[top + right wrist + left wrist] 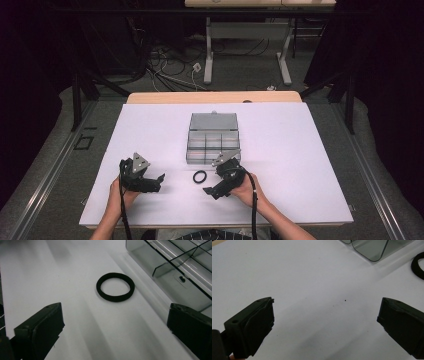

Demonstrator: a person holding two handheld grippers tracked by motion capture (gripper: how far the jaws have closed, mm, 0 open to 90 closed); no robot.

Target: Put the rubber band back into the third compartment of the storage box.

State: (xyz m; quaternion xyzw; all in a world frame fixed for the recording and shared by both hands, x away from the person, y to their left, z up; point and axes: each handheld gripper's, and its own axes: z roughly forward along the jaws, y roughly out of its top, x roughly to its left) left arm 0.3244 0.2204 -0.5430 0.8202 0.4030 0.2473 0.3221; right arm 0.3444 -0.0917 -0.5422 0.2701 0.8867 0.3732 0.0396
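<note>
Nearest, 2 grippers, left gripper [161, 178] and right gripper [206, 191], hovered wide open and empty over the white tabletop [300, 165], 1 black ring [200, 176] lay between them, and beyond stood 1 open clear box [212, 137].

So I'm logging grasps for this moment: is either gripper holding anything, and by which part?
Nothing is held. The left gripper and right gripper are both open and empty; the black ring lies free on the table.

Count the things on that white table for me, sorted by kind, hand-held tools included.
Black ring: 1
Clear compartment box: 1
Hand-held grippers, left gripper and right gripper: 2
Total: 4
</note>
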